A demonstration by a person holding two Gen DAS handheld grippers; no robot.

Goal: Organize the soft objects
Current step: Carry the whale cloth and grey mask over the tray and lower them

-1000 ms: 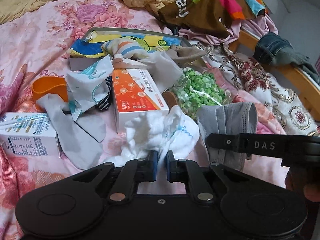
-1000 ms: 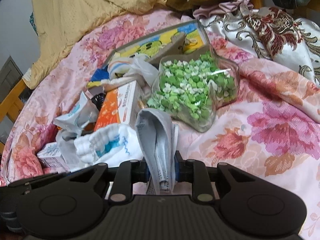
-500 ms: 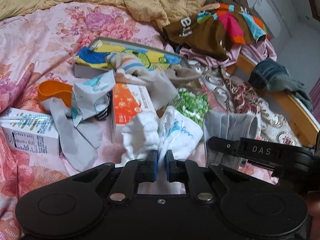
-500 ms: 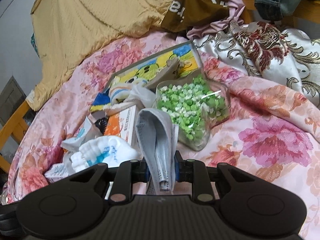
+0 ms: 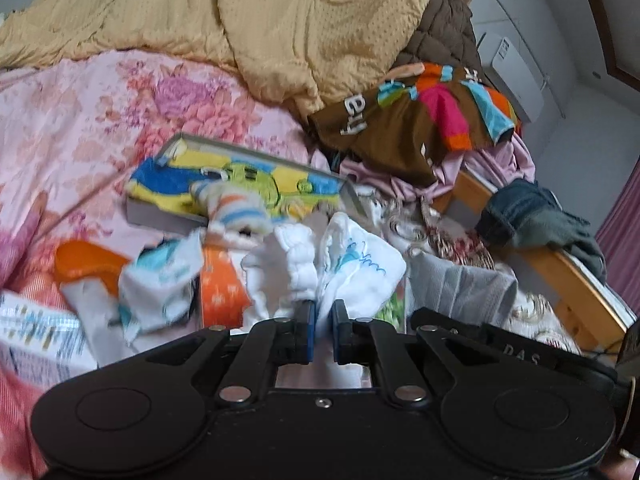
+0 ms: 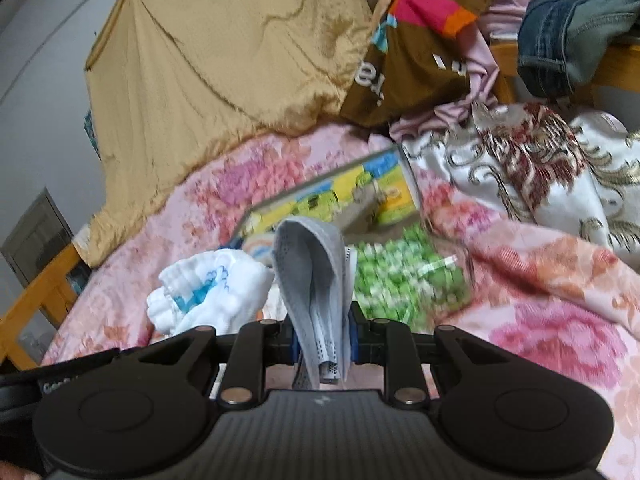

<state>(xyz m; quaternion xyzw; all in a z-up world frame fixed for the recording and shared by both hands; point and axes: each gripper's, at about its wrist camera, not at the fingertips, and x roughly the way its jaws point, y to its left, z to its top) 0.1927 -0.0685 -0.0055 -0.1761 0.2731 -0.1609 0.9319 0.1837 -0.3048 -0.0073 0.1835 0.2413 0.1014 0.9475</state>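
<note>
Right wrist: clear jar [image 6: 412,276] full of green pieces; tray [image 5: 236,184] holds towel.

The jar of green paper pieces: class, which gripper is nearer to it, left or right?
Right. The jar lies just ahead of the right gripper, which clamps a grey cloth. From the left gripper, holding a white cloth, the jar shows farther off, mostly hidden.

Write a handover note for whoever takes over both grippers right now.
Left gripper: shut on the white sock, held above the bed.
Right gripper: shut on the folded grey sock, also off the bed.
Open box with the colourful towel inside lies ahead on the pink bedspread.
Done: both socks picked.
Left: place them; the striped sock and other cloth pieces remain loose.
</note>
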